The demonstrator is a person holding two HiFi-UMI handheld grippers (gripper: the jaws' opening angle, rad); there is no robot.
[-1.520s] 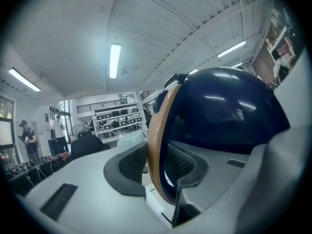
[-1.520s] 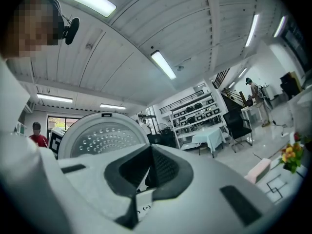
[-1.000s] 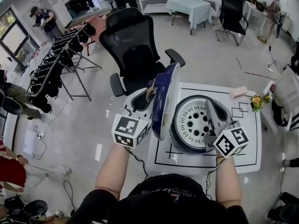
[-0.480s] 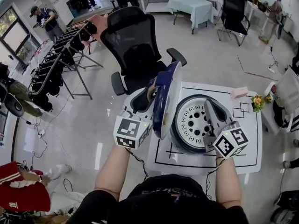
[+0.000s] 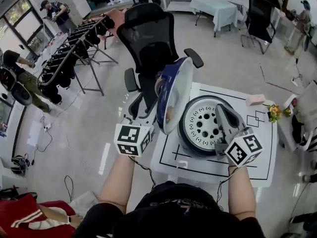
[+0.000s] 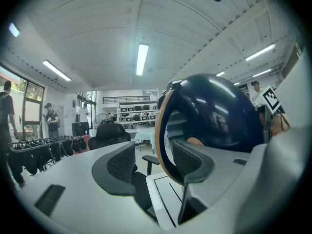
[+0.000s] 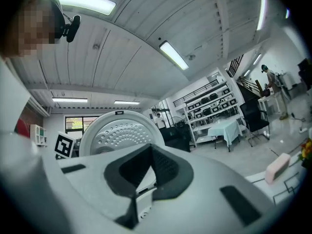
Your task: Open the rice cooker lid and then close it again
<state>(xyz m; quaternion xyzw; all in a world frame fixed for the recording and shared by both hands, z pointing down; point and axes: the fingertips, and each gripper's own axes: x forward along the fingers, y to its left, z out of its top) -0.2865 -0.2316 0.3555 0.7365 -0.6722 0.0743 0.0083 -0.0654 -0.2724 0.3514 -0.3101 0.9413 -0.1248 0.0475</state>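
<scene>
The rice cooker [image 5: 184, 142] stands on the white table [image 5: 247, 157], showing a white perforated disc [image 5: 200, 125] inside its dark ring. Its lid [image 5: 170, 90], blue outside, stands upright at the cooker's left. In the right gripper view I see the lid's pale perforated inner face [image 7: 122, 133]. My left gripper [image 5: 151, 103] is left of the lid with its jaws opening. In the left gripper view [image 6: 156, 155] the lid's tan rim [image 6: 162, 130] runs between the fingers, with gaps on both sides. My right gripper [image 5: 221, 112] is shut over the cooker's right rim, its tips [image 7: 151, 177] meeting with nothing between them.
A black office chair [image 5: 148, 38] stands just beyond the table's far left corner. A pink block [image 5: 255, 99] and small flowers [image 5: 273, 110] lie at the table's far right. A rack of dark items [image 5: 74, 48] and people are further off at the left.
The left gripper has drawn back a little from the lid's edge towards the left. The lid stays upright. The right gripper has kept its place on the cooker.
</scene>
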